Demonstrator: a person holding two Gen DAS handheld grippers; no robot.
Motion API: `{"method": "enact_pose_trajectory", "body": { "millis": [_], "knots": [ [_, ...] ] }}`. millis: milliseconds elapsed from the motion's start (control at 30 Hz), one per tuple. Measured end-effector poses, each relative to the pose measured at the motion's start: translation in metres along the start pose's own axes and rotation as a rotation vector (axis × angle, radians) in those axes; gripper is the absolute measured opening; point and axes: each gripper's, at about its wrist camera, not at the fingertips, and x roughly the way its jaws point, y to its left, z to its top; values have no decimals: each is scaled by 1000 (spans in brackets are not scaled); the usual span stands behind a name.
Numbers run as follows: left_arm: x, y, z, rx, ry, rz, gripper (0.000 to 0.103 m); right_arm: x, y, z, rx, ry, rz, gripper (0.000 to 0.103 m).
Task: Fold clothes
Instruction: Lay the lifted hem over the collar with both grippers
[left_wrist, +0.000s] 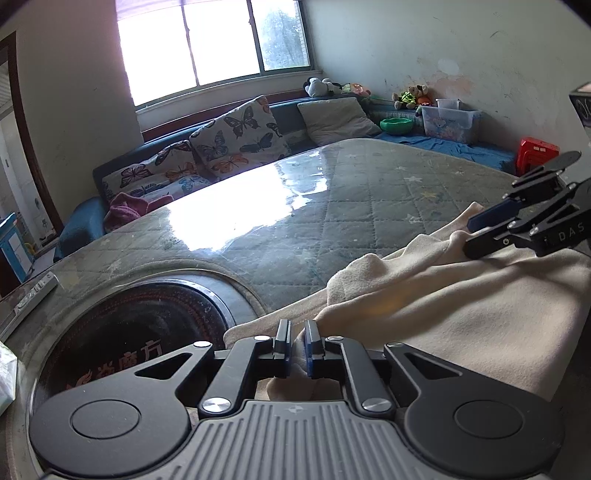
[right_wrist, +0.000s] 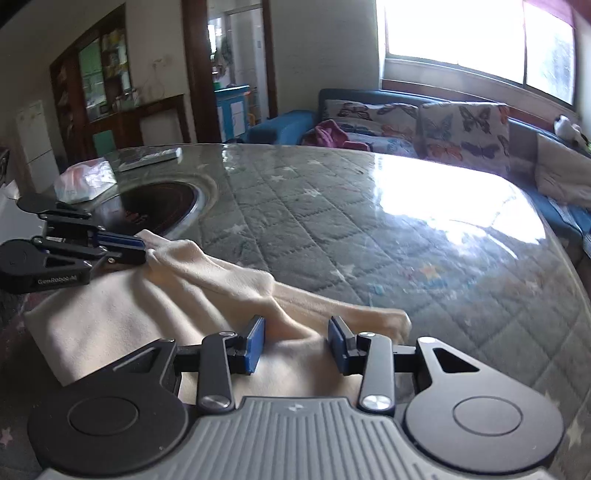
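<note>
Left wrist view, left to right: a remote control (left_wrist: 35, 291) lies at the table edge, then a round black cooktop (left_wrist: 125, 332) set into the table (left_wrist: 332, 192), whose quilted star-print cover shines under glare from the window (left_wrist: 214, 40). Only this view shows the far corner: stuffed toys (left_wrist: 410, 94), a green bowl (left_wrist: 397, 125), a clear storage box (left_wrist: 448, 122) and a red stool (left_wrist: 535, 153).

The left gripper (left_wrist: 297, 349) has its jaws nearly together, pinching a fold of the cream garment (left_wrist: 443, 317). At the right edge the right gripper (left_wrist: 491, 225) shows from the side, above the cloth.

Right wrist view, left to right: only here appear a wooden cabinet (right_wrist: 96, 85), a doorway (right_wrist: 236, 62) and a plastic bag (right_wrist: 86, 181) beside the cooktop (right_wrist: 159, 206). The left gripper (right_wrist: 142, 245) enters from the left, closed on a bunched corner of the garment (right_wrist: 147, 314). The butterfly cushions (right_wrist: 443, 125) on the blue sofa (right_wrist: 284, 123) sit behind the table (right_wrist: 406, 221).

The right gripper (right_wrist: 295, 345) has its jaws partly apart; a raised ridge of cloth lies between the blue pads (right_wrist: 256, 343), and the pads do not press on it.

The garment lies on the near side of the table, just right of the cooktop. Its long axis runs from one gripper to the other, along the near edge; a narrow folded band trails past the right gripper, its rounded end toward the right.
</note>
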Motion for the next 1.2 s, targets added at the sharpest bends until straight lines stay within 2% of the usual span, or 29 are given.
{"method": "enact_pose_trajectory", "body": {
  "millis": [100,233,300,333,400,500,667,700,800,900,1000,1200],
  "knots": [
    [1,-1,1,13,1,0,8,2,5,10,2,-9,62,38],
    [1,-1,2,14,-2,-1,7,18,11,18,6,43,81,38],
    [0,0,3,8,-7,3,6,26,14,18,0,59,67,28],
    [-1,1,4,4,-12,6,5,26,14,18,0,57,62,16],
    [-5,2,8,-8,-33,8,5,18,19,21,-25,17,29,11],
    [-6,4,14,-26,-62,16,5,7,30,25,-92,-61,-21,10],
    [0,1,21,-55,-51,-15,5,30,36,17,-126,-15,-42,12],
    [-3,-2,23,-51,-63,-29,8,32,36,15,-129,-11,-44,13],
    [-10,-9,29,-79,-86,-92,8,32,34,14,-118,-15,-47,17],
    [-5,-18,31,-77,-65,-151,8,32,30,12,-105,-14,-48,22],
    [16,-23,27,-80,7,-128,7,28,25,12,-78,-24,-38,24],
    [24,-19,26,-101,12,-100,8,4,25,11,-55,-78,-23,24]
  ]
}}
